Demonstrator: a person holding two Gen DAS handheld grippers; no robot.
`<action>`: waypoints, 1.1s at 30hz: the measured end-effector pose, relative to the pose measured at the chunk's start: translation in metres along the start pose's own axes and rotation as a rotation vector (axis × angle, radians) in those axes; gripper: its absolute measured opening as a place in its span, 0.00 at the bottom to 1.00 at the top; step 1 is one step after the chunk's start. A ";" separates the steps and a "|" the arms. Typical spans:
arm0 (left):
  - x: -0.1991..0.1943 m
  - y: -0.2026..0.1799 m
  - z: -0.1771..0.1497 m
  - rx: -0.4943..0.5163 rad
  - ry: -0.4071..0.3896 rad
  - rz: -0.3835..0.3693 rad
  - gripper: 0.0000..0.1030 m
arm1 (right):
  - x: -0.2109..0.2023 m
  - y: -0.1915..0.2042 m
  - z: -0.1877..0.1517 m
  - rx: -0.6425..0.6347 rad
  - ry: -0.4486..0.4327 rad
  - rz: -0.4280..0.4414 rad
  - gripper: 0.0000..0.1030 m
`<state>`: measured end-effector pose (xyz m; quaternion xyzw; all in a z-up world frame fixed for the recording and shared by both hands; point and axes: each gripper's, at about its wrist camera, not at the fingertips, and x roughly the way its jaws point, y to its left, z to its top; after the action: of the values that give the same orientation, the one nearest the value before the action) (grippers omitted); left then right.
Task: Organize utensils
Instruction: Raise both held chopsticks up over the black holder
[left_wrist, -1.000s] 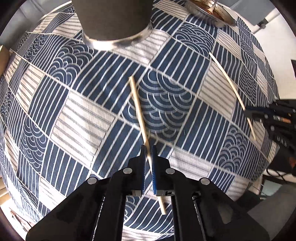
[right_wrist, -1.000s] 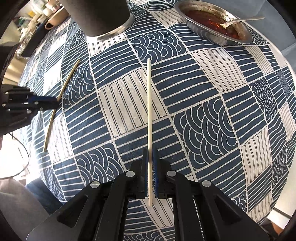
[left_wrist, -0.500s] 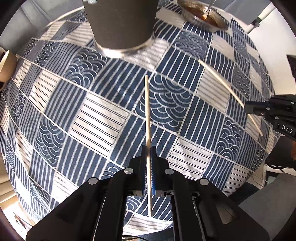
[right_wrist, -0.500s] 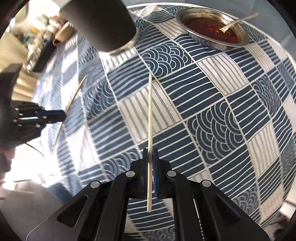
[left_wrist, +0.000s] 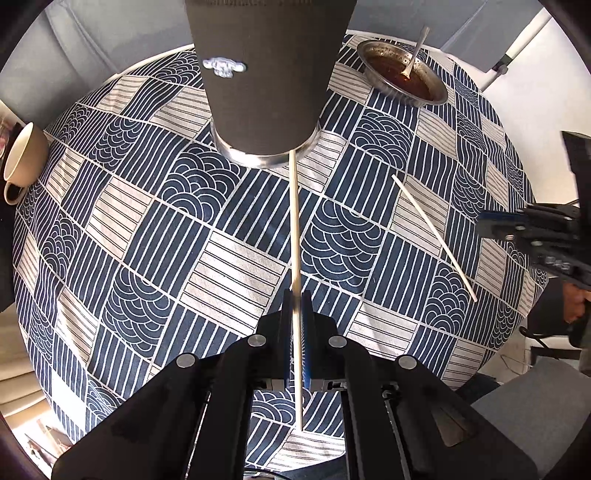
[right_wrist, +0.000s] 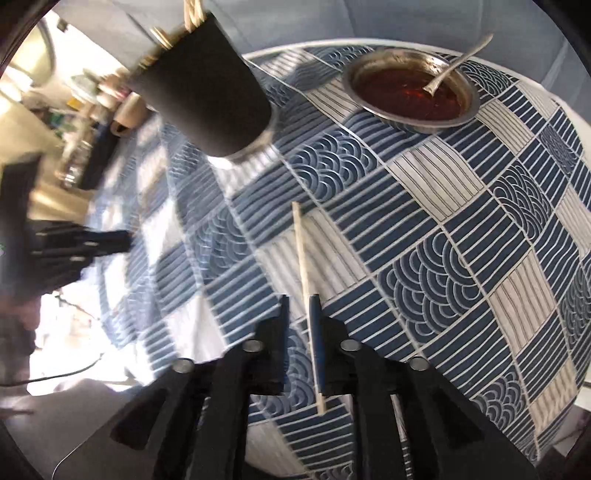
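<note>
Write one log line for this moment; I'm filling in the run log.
left tool: shut on chopstick, tip toward dark holder | right tool: open, second chopstick unclamped beside one finger

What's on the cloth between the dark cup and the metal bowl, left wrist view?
Nothing: only bare patterned tablecloth lies between the dark cup and the metal bowl in the left wrist view.

Black left gripper (left_wrist: 296, 310) with silver screws and blue-padded fingers (left_wrist: 306, 332).
</note>
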<state>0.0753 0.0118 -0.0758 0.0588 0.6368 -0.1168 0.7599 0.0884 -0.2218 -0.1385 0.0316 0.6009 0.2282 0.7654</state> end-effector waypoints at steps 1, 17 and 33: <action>-0.001 0.000 0.000 0.000 0.001 0.001 0.04 | 0.006 0.001 0.002 -0.003 0.010 -0.012 0.23; -0.008 0.042 -0.023 -0.094 -0.016 -0.019 0.04 | 0.061 0.025 0.027 -0.159 0.119 -0.191 0.04; -0.041 0.054 0.000 -0.080 -0.110 0.011 0.04 | -0.041 0.024 0.021 -0.040 -0.113 0.062 0.04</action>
<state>0.0820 0.0681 -0.0384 0.0254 0.5980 -0.0899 0.7961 0.0935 -0.2113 -0.0873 0.0478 0.5509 0.2614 0.7911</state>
